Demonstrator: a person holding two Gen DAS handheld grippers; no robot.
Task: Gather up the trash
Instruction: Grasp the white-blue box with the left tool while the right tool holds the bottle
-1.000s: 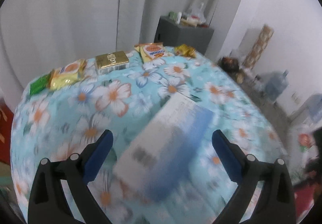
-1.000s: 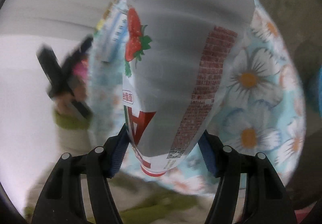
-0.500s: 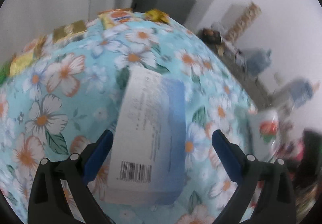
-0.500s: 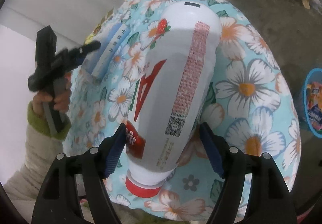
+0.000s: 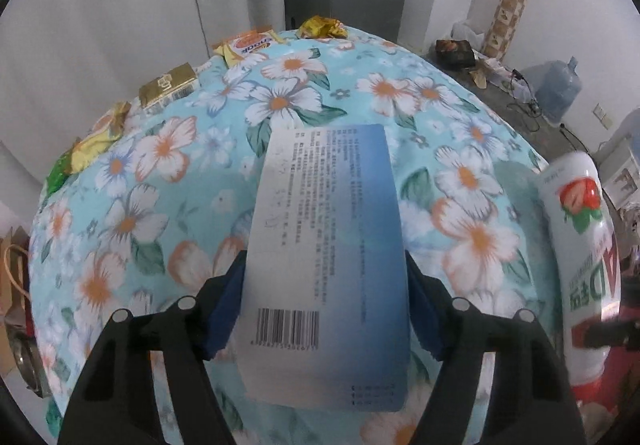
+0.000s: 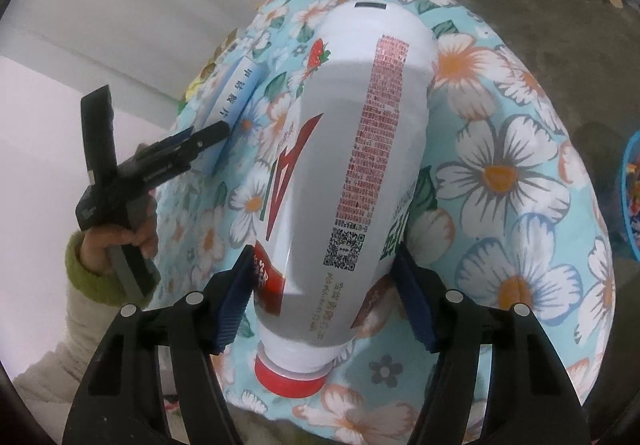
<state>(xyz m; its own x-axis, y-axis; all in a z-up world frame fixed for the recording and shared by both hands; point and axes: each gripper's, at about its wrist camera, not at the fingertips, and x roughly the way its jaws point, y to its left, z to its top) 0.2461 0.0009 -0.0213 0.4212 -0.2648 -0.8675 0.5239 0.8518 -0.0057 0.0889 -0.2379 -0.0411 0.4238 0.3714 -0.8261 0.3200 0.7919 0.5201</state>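
The left gripper point(image 5: 324, 305) is closing its jaws around a blue-and-white carton point(image 5: 326, 245) that lies flat on the floral tablecloth point(image 5: 160, 173), barcode end nearest; both blue pads sit at the carton's long edges, seemingly touching. At three o'clock of it, at the cloth's right edge, lies the white strawberry drink bottle point(image 5: 580, 245), well apart from the carton, with bare cloth between.

The right gripper point(image 6: 326, 293) is also closing, its pads pinching that bottle point(image 6: 360, 165) near its shoulder, red cap point(image 6: 290, 377) pointing back toward six o'clock. The bottle sits close to the table's near edge. At nine o'clock, a hand point(image 6: 116, 241) in a green cuff holds the other tool.

Farther off, along the cloth's far rim from ten to twelve o'clock, lie a green wrapper point(image 5: 56, 175), a yellow packet point(image 5: 98, 137), a gold box point(image 5: 168, 87), an orange-labelled snack packet point(image 5: 248, 43) and a crumpled gold wrapper point(image 5: 322, 27); the middle of the cloth is open. Beyond stands a grey cabinet point(image 5: 344, 9), and a blue basket point(image 6: 632, 197) sits on the floor at three o'clock.
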